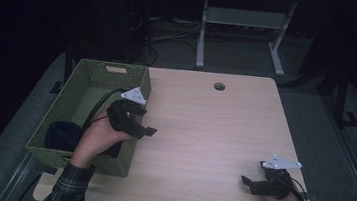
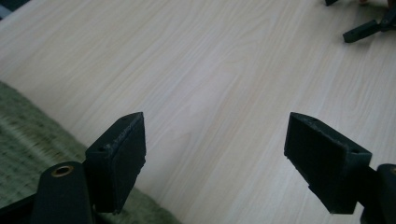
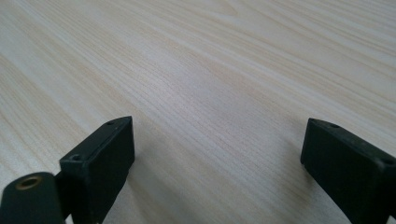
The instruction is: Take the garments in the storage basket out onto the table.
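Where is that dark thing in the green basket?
In the high view, the dark thing lies in the near left corner of the basket, at the table's left edge, just beside the left hand.

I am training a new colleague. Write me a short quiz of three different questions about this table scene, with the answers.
1. True or false: the left gripper holds something between its jaws.
2. What lies inside the basket: A) a white cup, B) a dark object, C) a red ball?
3. Fill in: the right gripper is above the table near its ____ right corner.

Key
1. False; its jaws stand open with nothing between them, over the basket's right edge.
2. B; it sits at the near end; what it is cannot be told.
3. Near; its jaws are open too.
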`<state>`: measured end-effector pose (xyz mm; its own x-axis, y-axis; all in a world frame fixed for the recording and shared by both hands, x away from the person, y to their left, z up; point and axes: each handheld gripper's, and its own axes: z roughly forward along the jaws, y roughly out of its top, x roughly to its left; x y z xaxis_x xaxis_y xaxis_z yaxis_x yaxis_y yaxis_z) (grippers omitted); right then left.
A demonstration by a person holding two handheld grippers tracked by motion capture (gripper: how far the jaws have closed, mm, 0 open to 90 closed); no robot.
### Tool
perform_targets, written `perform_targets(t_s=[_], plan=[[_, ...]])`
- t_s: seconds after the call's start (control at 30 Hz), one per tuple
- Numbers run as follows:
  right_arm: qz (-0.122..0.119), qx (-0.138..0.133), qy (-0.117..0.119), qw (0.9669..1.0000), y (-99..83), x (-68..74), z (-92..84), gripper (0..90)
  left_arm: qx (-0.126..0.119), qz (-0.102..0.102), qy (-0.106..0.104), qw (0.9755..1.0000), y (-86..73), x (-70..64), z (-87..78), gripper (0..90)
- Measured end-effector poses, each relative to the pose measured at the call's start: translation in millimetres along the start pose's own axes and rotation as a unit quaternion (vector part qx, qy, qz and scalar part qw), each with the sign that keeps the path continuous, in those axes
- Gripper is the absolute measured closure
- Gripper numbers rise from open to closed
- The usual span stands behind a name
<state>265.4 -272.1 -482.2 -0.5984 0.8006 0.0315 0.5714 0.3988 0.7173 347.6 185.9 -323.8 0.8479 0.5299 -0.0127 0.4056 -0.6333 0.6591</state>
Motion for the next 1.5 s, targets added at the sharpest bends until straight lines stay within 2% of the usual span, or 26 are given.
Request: perform_targets(t_s=[0.4, 0.67, 0.97, 1.5], plan=[[0.000, 0.000, 0.000, 1.0000, 0.0, 0.0, 0.0, 9.5, -0.012, -0.025, 0.031, 0.9991, -14.5, 16.5, -26.5, 21.3], [0.000, 0.000, -0.001, 1.0000, 0.0, 0.1, 0.0, 9.5, 0.003, -0.040, 0.057, 0.9976, -26.5, 23.9, -35.9, 21.2], [0.000, -0.001, -0.002, 1.0000, 0.0, 0.0, 0.1, 9.5, 0.009, -0.053, 0.075, 0.9957, -41.4, 32.4, -47.1, 20.7], [0.001, 0.000, 0.000, 1.0000, 0.0, 0.1, 0.0, 9.6, 0.023, -0.088, 0.090, 0.9918, -68.9, 46.4, -58.3, 19.9]])
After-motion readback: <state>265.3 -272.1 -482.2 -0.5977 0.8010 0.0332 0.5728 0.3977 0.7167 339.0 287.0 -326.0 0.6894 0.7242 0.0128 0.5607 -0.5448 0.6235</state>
